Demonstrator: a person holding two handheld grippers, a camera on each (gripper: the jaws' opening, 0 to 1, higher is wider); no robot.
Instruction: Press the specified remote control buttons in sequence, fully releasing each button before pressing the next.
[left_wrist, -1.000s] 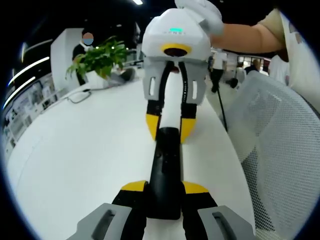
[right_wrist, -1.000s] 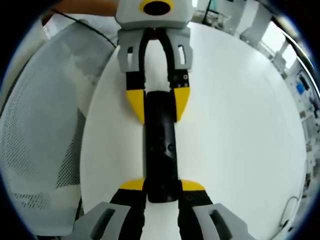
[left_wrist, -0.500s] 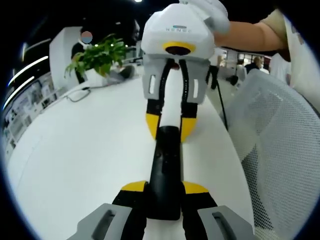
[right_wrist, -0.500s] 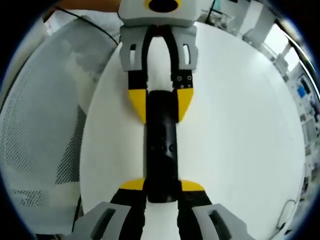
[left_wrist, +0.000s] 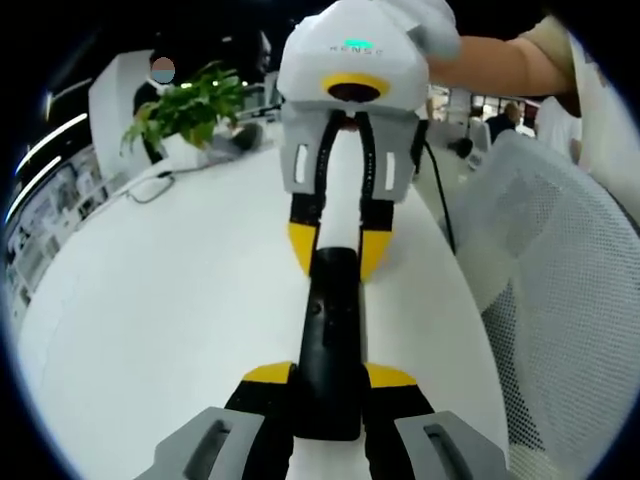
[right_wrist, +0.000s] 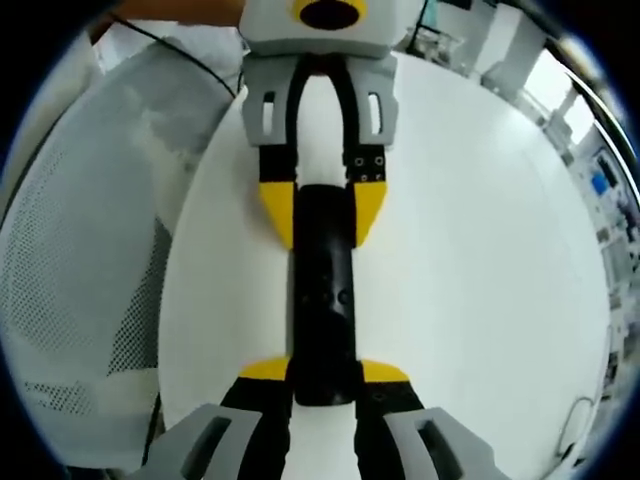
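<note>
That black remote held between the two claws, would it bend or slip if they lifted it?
Probably stiff: the remote spans straight between the left gripper and right gripper without sagging. Its smooth, glossy shell may be slippery. Flat and slim, it seems unlikely to roll.

Black remote (left_wrist: 330, 350) lies on a white table (left_wrist: 160, 300). Both grippers, left (left_wrist: 330, 385) and right (right_wrist: 322, 378), have yellow tips, black fingers, grey-white bodies. At 3 o'clock, a white mesh chair (left_wrist: 560, 290); at 10, a green plant (left_wrist: 190, 108).

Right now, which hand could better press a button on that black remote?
Neither clearly. The left tongs and right tongs each clamp one end of the black remote. One would have to let go first; which, I cannot tell.
</note>
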